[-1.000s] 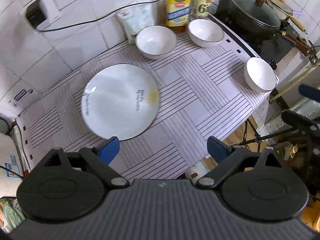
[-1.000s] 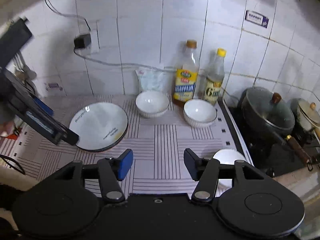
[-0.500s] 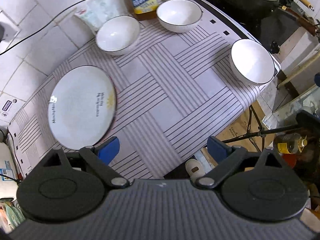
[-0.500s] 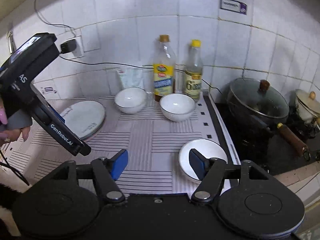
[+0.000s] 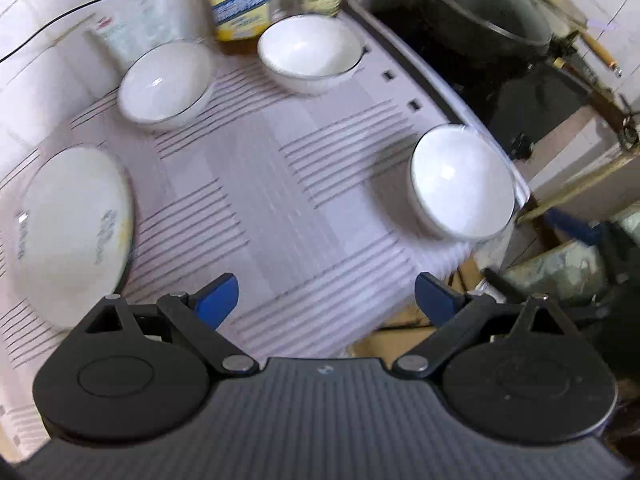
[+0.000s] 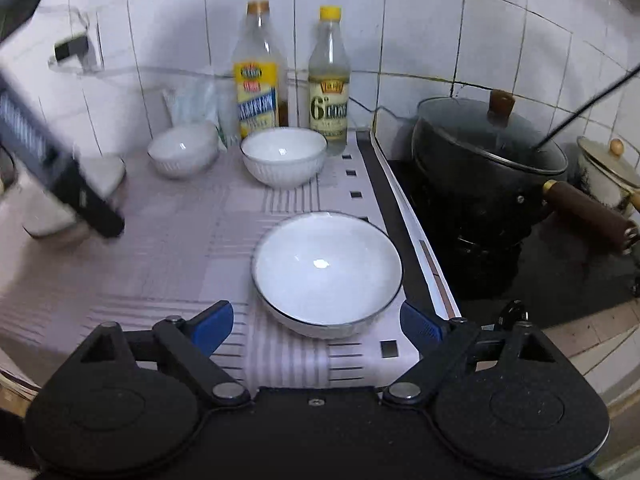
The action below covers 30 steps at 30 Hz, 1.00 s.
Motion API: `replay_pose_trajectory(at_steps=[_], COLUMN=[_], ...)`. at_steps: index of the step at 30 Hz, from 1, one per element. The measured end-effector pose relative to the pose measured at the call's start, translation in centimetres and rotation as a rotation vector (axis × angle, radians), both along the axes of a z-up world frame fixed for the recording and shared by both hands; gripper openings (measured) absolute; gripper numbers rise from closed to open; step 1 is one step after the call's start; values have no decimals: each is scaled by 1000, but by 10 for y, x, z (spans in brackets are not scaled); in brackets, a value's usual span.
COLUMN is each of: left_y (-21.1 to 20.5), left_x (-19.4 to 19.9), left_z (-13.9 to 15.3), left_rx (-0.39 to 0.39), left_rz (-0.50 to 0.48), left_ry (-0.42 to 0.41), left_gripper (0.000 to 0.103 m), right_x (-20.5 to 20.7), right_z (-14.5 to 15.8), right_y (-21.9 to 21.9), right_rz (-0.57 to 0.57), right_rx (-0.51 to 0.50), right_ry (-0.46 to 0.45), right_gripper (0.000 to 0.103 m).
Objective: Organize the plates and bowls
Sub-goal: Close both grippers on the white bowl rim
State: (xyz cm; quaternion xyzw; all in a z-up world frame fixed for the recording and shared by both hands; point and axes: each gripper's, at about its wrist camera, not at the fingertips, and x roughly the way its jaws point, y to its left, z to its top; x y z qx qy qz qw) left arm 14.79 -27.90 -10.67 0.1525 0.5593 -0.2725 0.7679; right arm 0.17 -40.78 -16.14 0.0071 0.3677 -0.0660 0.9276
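Clearly the reach for the nearest white ceramic bowl [image 6: 326, 270] is under way: it sits near the striped table's [image 6: 180, 256] right edge, ahead of the right gripper [image 6: 316, 322], whose jaws have just been opening, nothing between them. Next the blue pads must straddle its rim, while the left gripper [image 5: 326, 296] hangs spread and empty.

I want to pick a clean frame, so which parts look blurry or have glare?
Left wrist view: the plate and near bowl are motion-smeared. Right wrist view: the near bowl is fairly sharp with a small glare spot; the left tool is streaked.
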Motion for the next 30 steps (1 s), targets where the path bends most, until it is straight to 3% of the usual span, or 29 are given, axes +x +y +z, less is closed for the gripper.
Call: replay_pose_trajectory(at_steps=[3,6,14,20,25,27,28,30], left_y=[-17,-34,-61,-74,-85,-87,-88,-86], left_x=[1,2,2,7,22,23,24,27], left_z=[-16,-31,-50,-53,-75,-79,-82,-86], left_rx=[-19,-38,-132,-151,-148,-145,-139,-138], left_rz=[-8,-26,-68,-63,-35,-47,-52,-43], left_ry=[-78,-97,-11,-20,-2,-1,18,65], left_gripper=[96,96,92,85,84,68,55,41], right_x=[4,6,12,29,35,37,39,41], right_z=[-29,-45,-70,-75,-81,-83,-83,-81], right_y=[-1,-13,-30,-27,-21,-25,-26,-23], right_rz=[6,7,-2,39,85,70,63,59], right_rx=[-100,-54,56,45,-43,-2,13,6], right_ry=[-16,8,-18,-54,-82,-86,-84,-86], right_gripper=[93,93,94,94,95,95,95,94])
